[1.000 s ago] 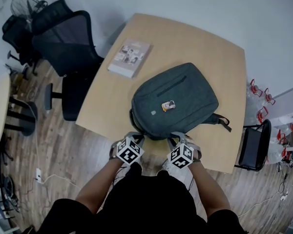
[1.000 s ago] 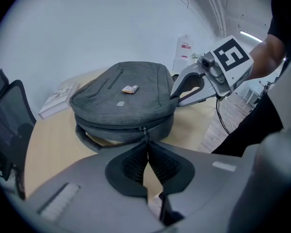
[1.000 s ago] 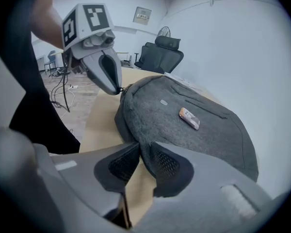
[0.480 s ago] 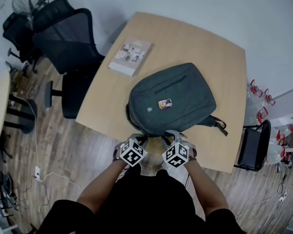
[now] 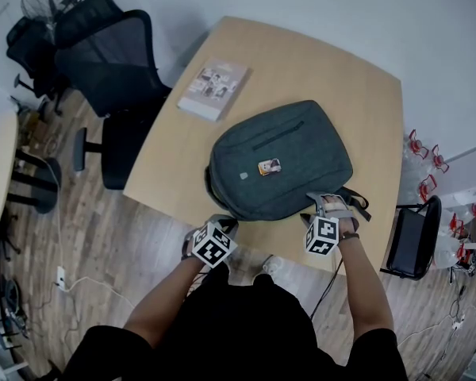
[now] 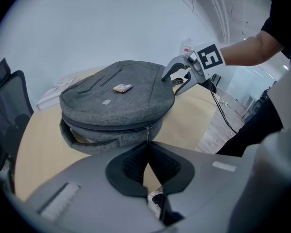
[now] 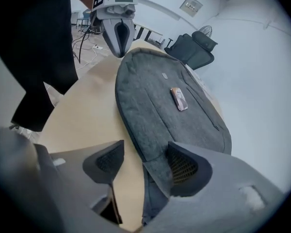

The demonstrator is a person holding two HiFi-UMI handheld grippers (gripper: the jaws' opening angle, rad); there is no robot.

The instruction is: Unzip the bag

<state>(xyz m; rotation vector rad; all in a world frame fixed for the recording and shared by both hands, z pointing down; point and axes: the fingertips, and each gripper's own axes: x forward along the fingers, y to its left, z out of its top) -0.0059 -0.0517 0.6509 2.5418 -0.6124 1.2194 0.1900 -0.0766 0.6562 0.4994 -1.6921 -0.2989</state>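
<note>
Left gripper (image 6: 146, 147) pinched the zipper pull (image 6: 146, 131) of the grey bag (image 5: 282, 153) on the counter (image 5: 333, 70), while the right gripper (image 7: 144, 164) had just been opening, released, with the bag's edge loose between its jaws.

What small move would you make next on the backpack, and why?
Probably close the right tool on the near edge of the backpack. Its jaws have just been opening and straddle that edge without pressing. The left tool is shut on the zipper pull, so bracing likely comes first.

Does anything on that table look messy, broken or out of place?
Nothing looks spilled or broken. The grey backpack lies flat on the table, a book beside it. One oddity: a small card on the backpack; attached or loose, I can't tell.
</note>
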